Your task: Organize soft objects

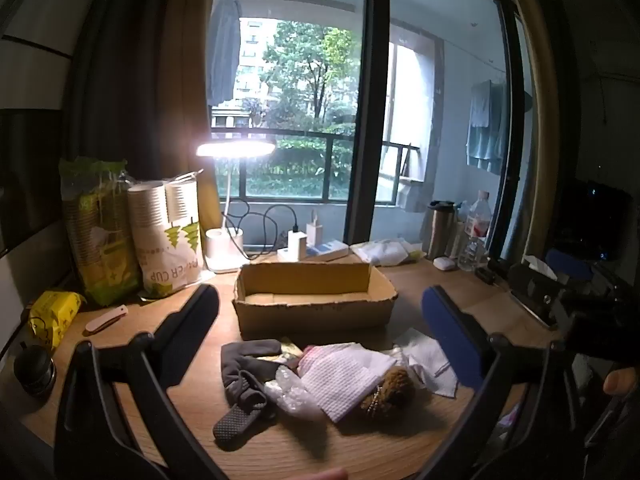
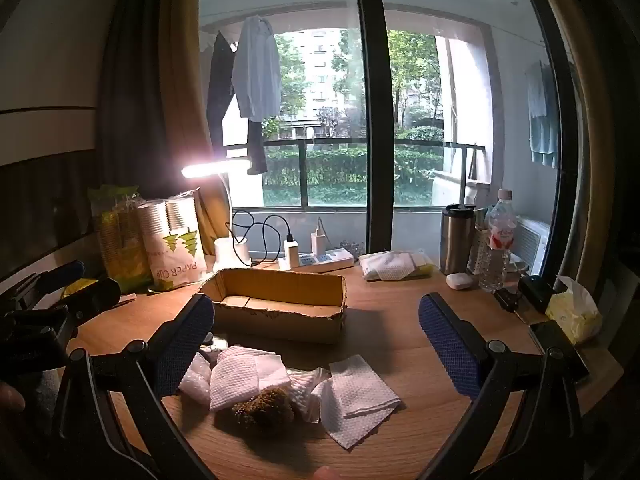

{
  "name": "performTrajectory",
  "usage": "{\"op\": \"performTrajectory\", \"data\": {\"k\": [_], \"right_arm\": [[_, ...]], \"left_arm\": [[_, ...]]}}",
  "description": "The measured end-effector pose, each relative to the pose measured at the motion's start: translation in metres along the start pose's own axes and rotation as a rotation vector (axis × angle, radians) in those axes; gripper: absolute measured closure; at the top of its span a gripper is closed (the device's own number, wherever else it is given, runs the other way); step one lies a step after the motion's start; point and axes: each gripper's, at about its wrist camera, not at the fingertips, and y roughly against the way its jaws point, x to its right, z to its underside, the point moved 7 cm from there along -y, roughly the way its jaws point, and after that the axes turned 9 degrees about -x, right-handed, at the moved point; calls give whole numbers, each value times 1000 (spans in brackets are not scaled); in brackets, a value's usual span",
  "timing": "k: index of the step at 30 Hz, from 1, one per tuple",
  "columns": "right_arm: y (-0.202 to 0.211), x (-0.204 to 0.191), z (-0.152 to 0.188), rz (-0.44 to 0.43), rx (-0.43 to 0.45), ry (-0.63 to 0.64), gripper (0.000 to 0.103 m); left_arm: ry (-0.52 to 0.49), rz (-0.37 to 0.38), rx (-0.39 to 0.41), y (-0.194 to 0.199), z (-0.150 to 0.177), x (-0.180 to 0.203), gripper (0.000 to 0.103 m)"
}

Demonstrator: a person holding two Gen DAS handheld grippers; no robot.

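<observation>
A pile of soft things lies on the wooden desk in front of an open cardboard box (image 1: 316, 300) (image 2: 276, 308). It holds a grey glove (image 1: 244, 376), a white waffle cloth (image 1: 344, 380) (image 2: 236, 380), a brown fuzzy toy (image 1: 388, 392) (image 2: 264, 404), bubble wrap (image 1: 292, 392) (image 2: 196, 380) and white napkins (image 1: 428, 360) (image 2: 360, 396). My left gripper (image 1: 320, 320) is open and empty above the pile. My right gripper (image 2: 316, 328) is open and empty above the pile too. The left gripper's body shows at the left of the right wrist view.
A lit desk lamp (image 1: 236, 152), paper cup sleeves (image 1: 168, 236), a power strip (image 2: 316, 260), a steel tumbler (image 2: 456, 240), a water bottle (image 2: 496, 240), a tissue pack (image 2: 572, 312) and a phone (image 2: 556, 344) stand along the desk's back and sides.
</observation>
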Motion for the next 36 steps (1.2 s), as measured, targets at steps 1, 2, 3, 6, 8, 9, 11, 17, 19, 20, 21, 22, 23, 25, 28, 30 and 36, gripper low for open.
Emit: {"op": "performTrajectory", "data": {"k": [1, 2, 3, 6, 8, 9, 11, 17, 19, 20, 21, 22, 23, 25, 28, 30, 36], "right_arm": [[0, 0, 0, 1, 0, 0, 0], [0, 0, 0, 1, 0, 0, 0], [0, 0, 0, 1, 0, 0, 0], [0, 0, 0, 1, 0, 0, 0], [0, 0, 0, 0, 0, 0, 0], [0, 0, 0, 1, 0, 0, 0], [0, 0, 0, 1, -1, -2, 0], [0, 0, 0, 2, 0, 0, 0], [0, -1, 0, 2, -2, -1, 0], [0, -1, -1, 2, -2, -2, 0], [0, 0, 0, 2, -2, -1, 0], [0, 0, 0, 1, -2, -1, 0], [0, -1, 0, 1, -3, -2, 0], [0, 0, 0, 1, -4, -1, 0], [-2, 0, 0, 1, -11, -4, 0], [-4, 2, 0, 0, -14, -5, 0], [-14, 7, 3, 0, -34, -13, 0]], "left_arm": [[5, 3, 5, 0, 0, 0, 1], [5, 2, 2, 0, 0, 0, 1], [4, 2, 0, 0, 0, 0, 1], [5, 2, -1, 0, 0, 0, 1], [5, 1, -1, 0, 0, 0, 1], [6, 2, -1, 0, 0, 0, 1], [5, 1, 0, 0, 0, 0, 1], [7, 2, -1, 0, 0, 0, 1], [8, 3, -1, 0, 0, 0, 1], [8, 2, -1, 0, 0, 0, 1], [8, 2, -2, 0, 0, 0, 1], [9, 2, -1, 0, 0, 0, 1], [9, 2, -1, 0, 0, 0, 1], [9, 1, -4, 0, 0, 0, 1], [10, 0, -5, -2, 0, 3, 1], [12, 1, -7, -2, 0, 3, 1], [13, 0, -34, -14, 4, 3, 1]]}}
